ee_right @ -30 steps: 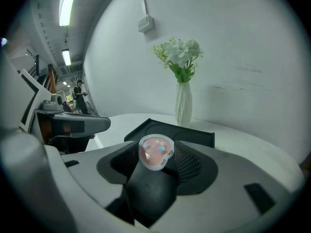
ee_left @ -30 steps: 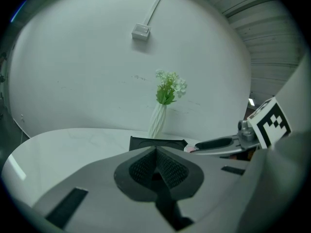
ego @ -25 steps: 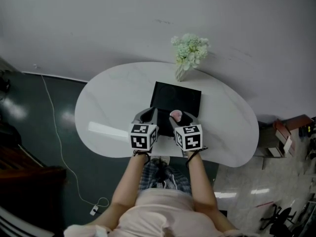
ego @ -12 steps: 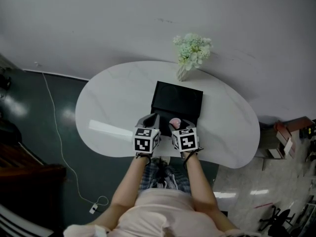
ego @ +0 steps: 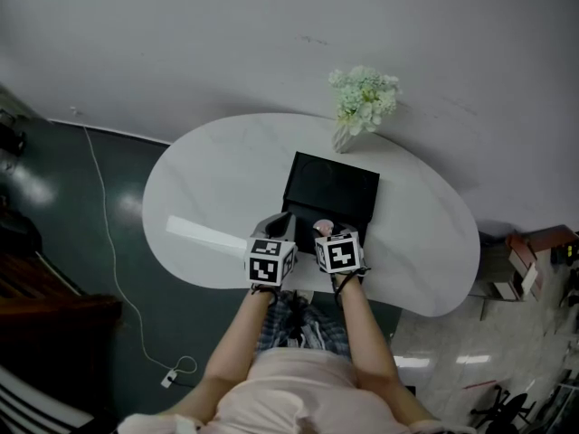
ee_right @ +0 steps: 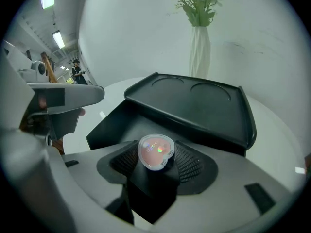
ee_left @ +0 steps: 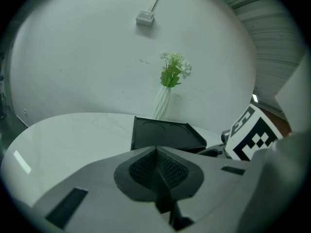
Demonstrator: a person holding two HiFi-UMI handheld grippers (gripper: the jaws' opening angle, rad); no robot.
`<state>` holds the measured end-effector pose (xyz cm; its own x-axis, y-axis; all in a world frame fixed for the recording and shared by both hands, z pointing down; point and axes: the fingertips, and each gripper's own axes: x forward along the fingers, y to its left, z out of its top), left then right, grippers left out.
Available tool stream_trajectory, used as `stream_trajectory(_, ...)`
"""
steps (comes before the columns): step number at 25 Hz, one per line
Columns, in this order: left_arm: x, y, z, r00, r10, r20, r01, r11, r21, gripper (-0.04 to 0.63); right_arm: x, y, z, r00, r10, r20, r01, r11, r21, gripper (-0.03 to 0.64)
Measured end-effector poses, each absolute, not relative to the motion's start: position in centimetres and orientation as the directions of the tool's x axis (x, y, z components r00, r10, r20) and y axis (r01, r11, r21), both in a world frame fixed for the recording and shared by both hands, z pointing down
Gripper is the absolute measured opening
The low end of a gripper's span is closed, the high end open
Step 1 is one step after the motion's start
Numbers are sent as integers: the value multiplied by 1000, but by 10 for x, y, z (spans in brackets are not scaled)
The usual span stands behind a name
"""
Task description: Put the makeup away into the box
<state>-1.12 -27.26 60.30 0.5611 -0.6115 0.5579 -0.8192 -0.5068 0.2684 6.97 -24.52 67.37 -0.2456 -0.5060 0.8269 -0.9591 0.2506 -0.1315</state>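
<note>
pink, heart-shaped makeup [ee_right: 155, 152] sits pinched between the pads of the right tongs [ego: 324, 233], its clear-rimmed face turned toward the camera. it hangs at the near edge of the black box [ego: 331, 191], which stands mid-way along the white worktop [ego: 208, 197] with its lid [ee_right: 194, 101] tilted up (two round hollows show on the lid's inner face). the right tongs point steeply down toward the box's dark inside. the left tongs [ee_left: 156, 166] are pressed together with nothing between them, just beside the right ones, by the box's near left corner. behind the box a white vase [ego: 343, 139] of pale flowers [ego: 364, 99] stands near the worktop's far edge, against the wall.
</note>
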Motion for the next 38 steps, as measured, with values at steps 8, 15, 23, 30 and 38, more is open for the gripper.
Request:
stream_trajectory(8, -22, -279, 604, 544, -623, 562, -832, -486, 267, 26, 66, -243, 677, -268, -497, 826, -952, 268, -147, 251)
stream_trajectory(15, -27, -283, 603, 538, -630, 560, -837, -477, 268, 26, 65, -240, 670, -296, -497, 816, -947, 265, -182, 389)
stream_trajectory(23, -26, -283, 599, 541, -633, 554, -835, -483, 263, 26, 66, -236, 667, -310, -512, 801, -946, 252, -205, 414)
stream_trajectory(30, -26, -287, 586, 544, -647, 534, -834, -490, 256, 26, 75, -238, 634, -310, -601, 737, -949, 246, -199, 412)
stream_trajectory(38, -28, -306, 535, 534, -717, 448, -840, -511, 183, 26, 139, -263, 546, -189, -839, 510, -980, 128, -153, 264)
